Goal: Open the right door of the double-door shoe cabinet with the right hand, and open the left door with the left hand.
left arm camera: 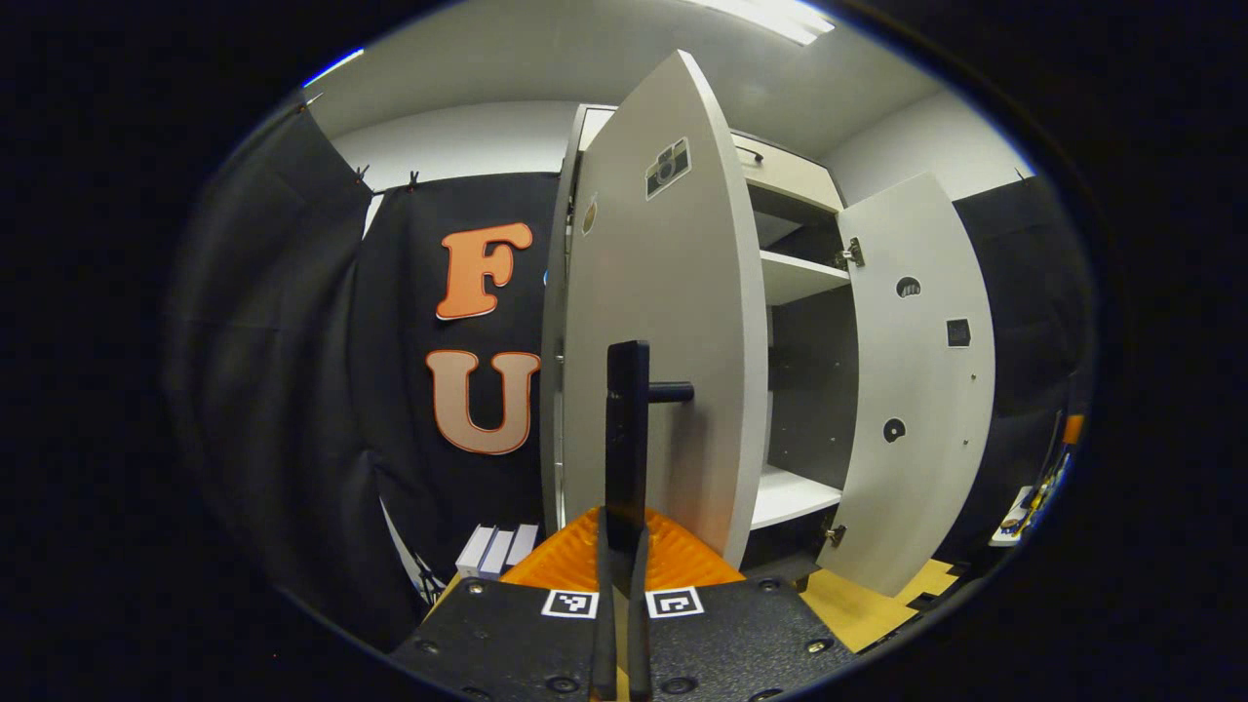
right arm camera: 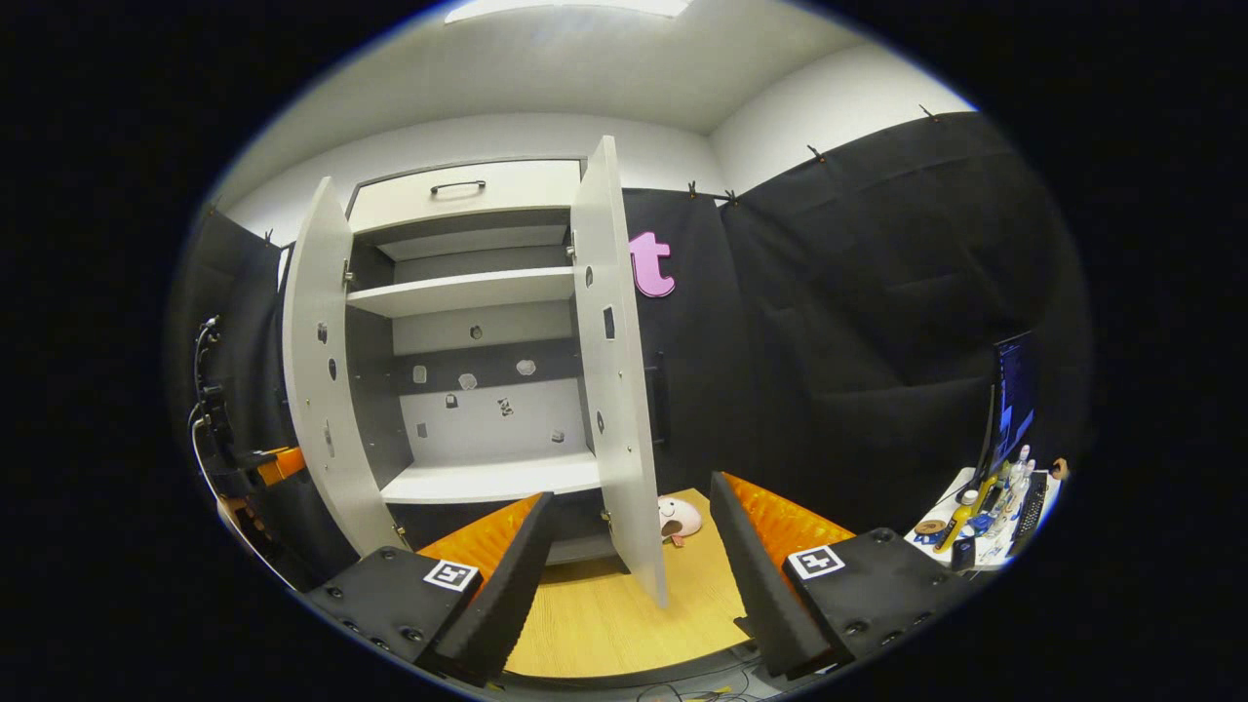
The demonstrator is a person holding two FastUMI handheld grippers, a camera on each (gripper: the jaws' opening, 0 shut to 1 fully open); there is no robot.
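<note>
The shoe cabinet (right arm camera: 468, 331) stands against the booth's back wall with both doors swung out. The left door (left arm camera: 663, 322) is held by its handle (left arm camera: 629, 439), on which the left gripper (left arm camera: 624, 546) is clamped tight. The right door (right arm camera: 614, 370) hangs free, the right gripper (right arm camera: 629, 546) spread wide just in front of it. Pulling the left door further could strain its hinges or let the handle slip. The shelves (right arm camera: 468, 290) look empty. A small toy (right arm camera: 678, 517) lies on the floor (right arm camera: 604, 614) beside the right door.
</note>
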